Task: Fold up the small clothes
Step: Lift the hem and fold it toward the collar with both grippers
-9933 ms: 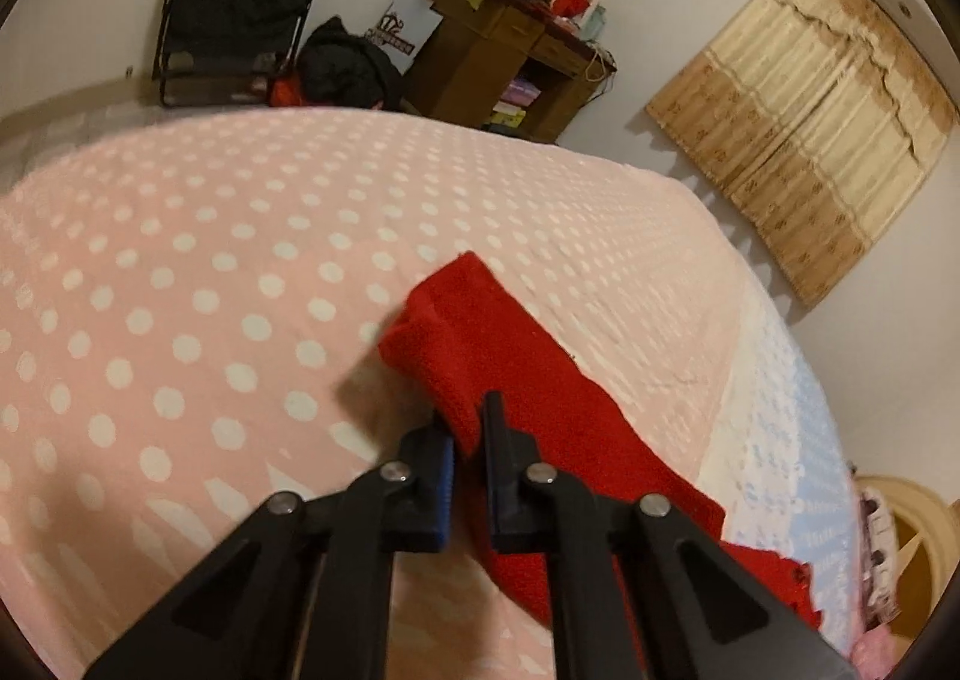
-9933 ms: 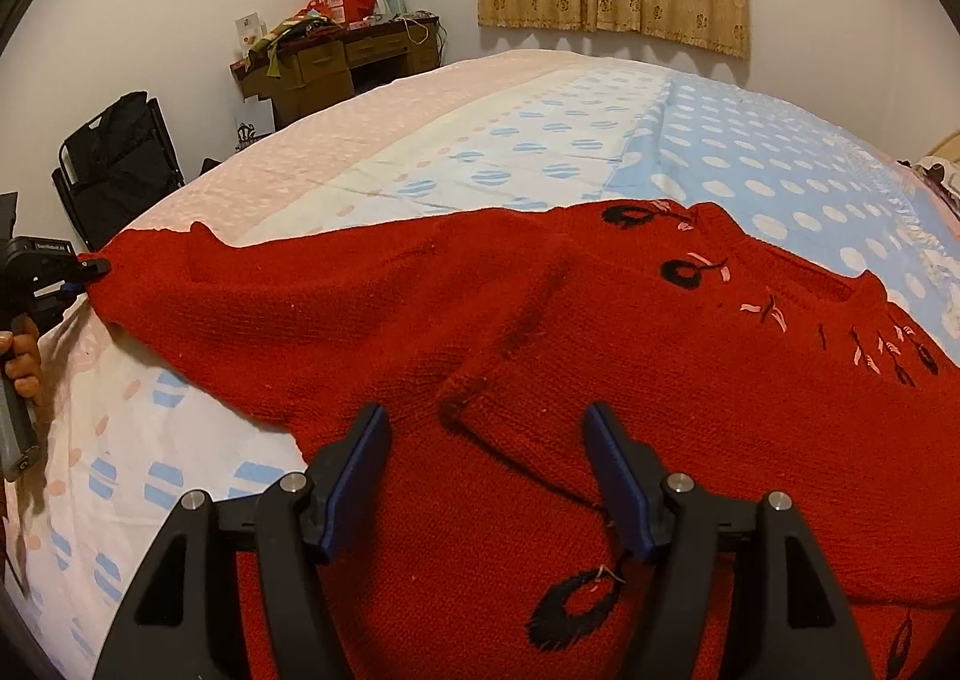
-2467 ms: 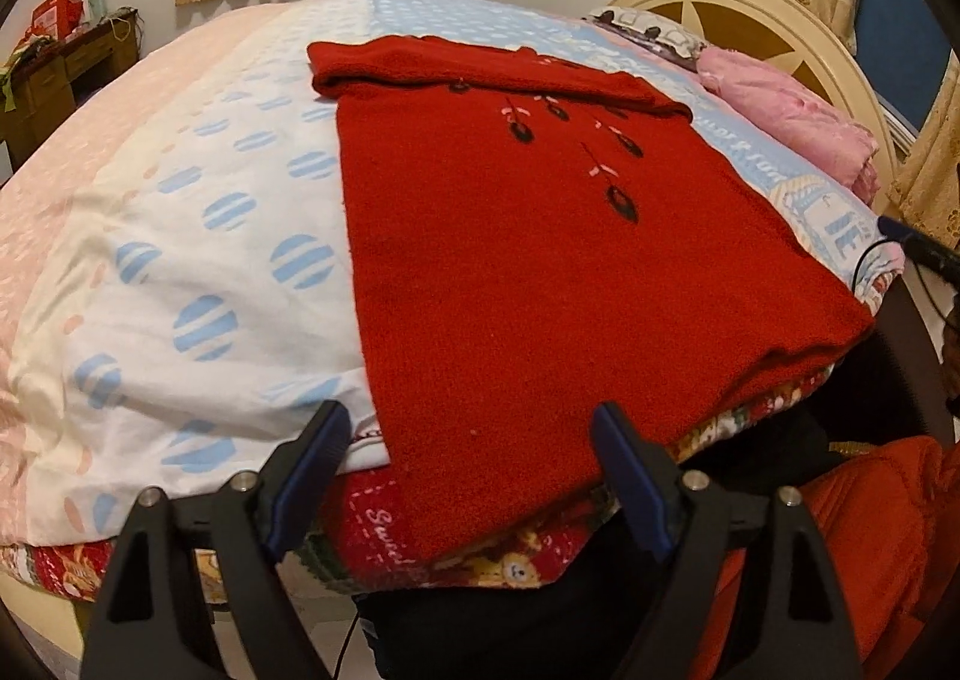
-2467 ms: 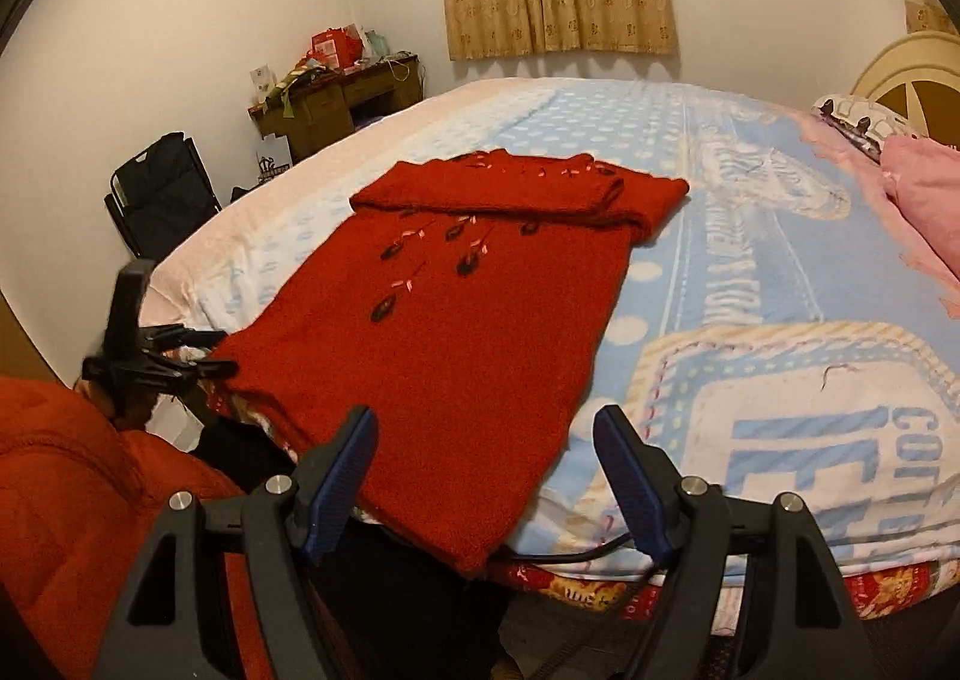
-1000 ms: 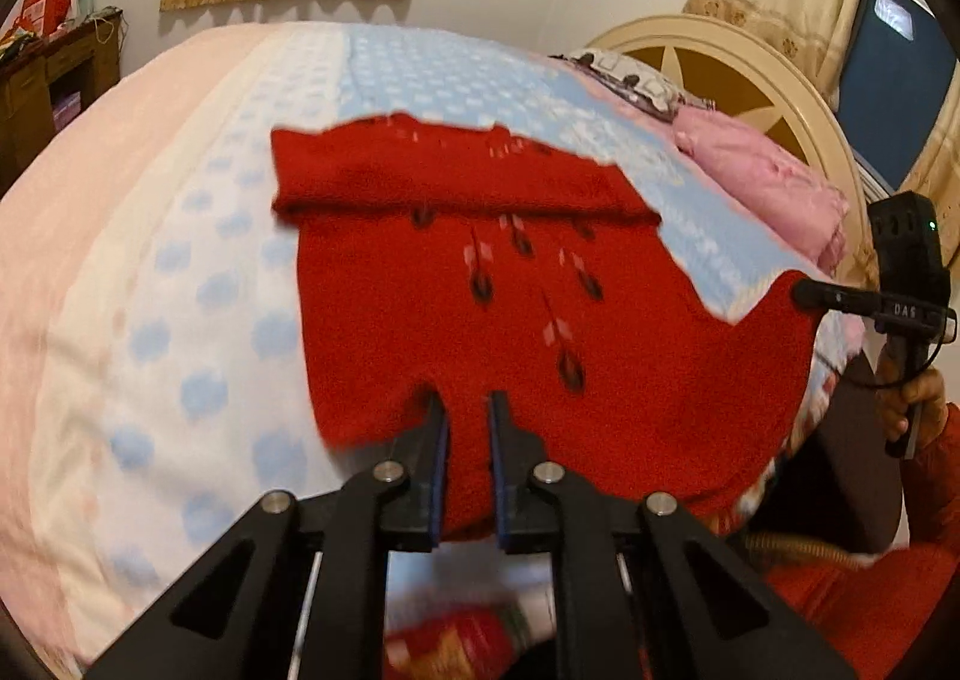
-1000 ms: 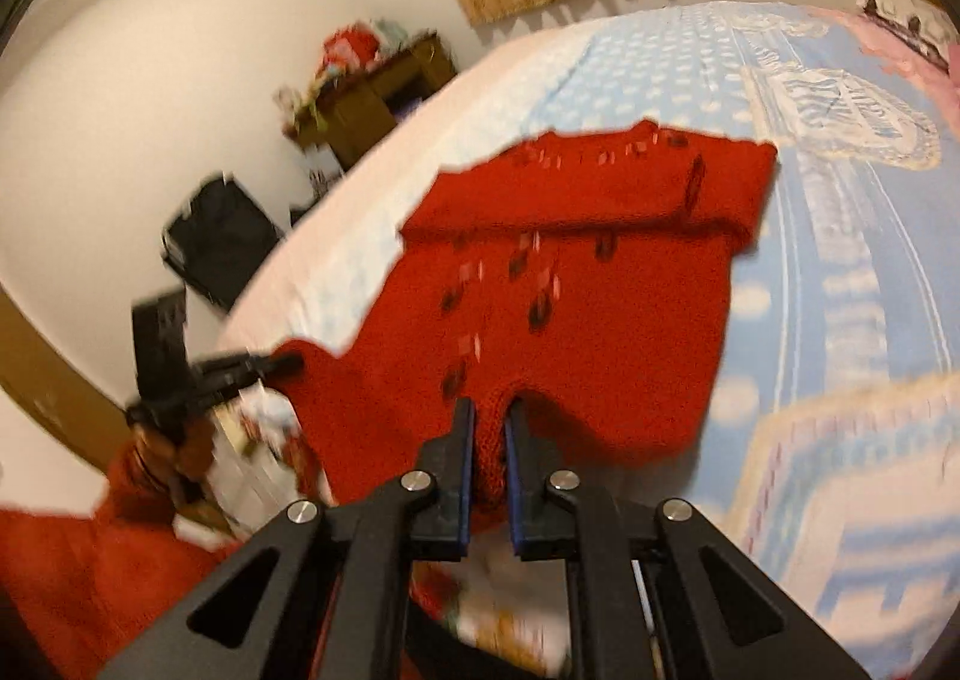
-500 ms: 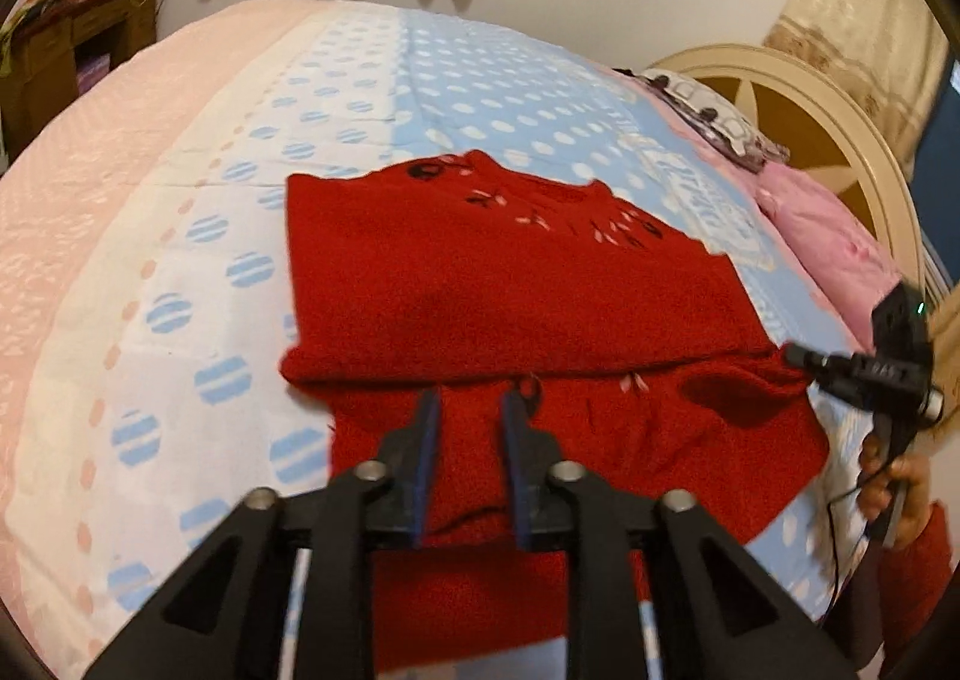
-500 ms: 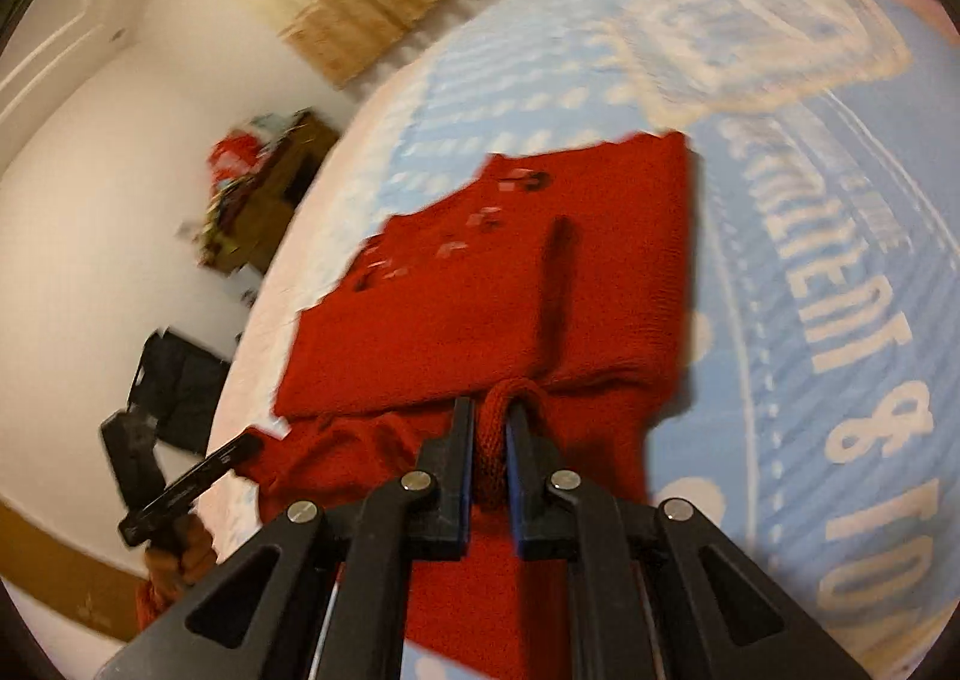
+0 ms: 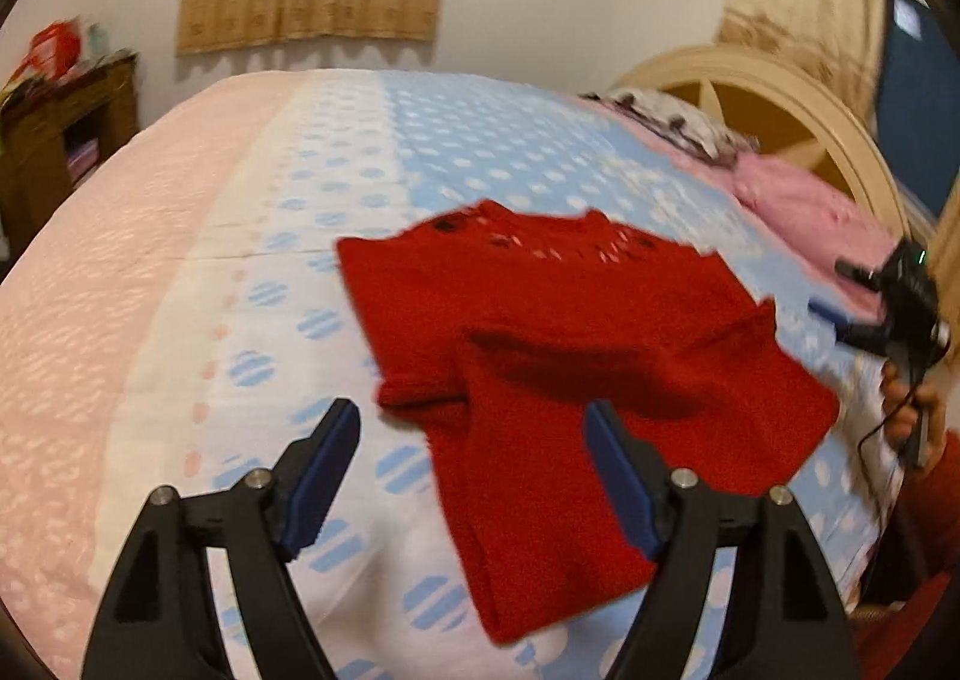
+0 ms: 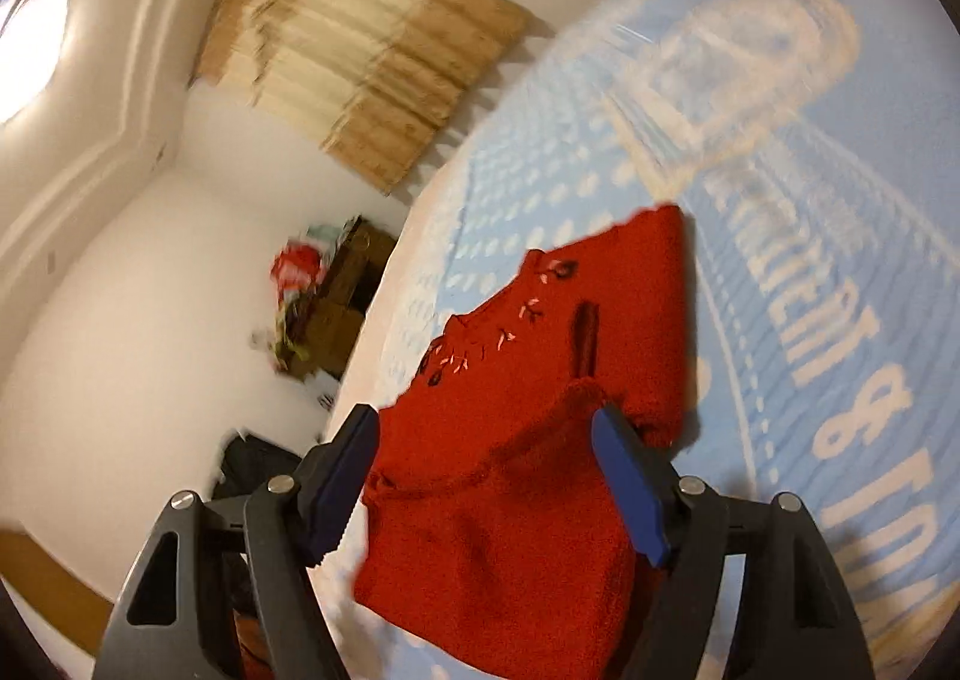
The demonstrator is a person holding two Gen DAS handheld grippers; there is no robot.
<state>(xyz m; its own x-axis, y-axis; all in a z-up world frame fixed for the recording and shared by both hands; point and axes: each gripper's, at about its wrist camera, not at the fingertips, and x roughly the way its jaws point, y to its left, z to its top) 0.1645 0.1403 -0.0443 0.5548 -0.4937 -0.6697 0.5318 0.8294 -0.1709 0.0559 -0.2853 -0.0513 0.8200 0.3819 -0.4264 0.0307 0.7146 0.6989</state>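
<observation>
Now both my left gripper (image 9: 471, 479) and right gripper (image 10: 486, 485) are opening, releasing the red sweater (image 9: 576, 356) mid-fold; next, probably smoothing, though blur hampers judgement.

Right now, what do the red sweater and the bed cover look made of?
Red sweater: looks like knitted yarn, wool or acrylic, I can't tell which; matte, fuzzy surface, ribbed hem, small stitched dark and pale motifs near the neck.
Bed cover: looks like thin woven printed fabric, probably cotton; flat matte sheen, printed dots and stripes.
</observation>
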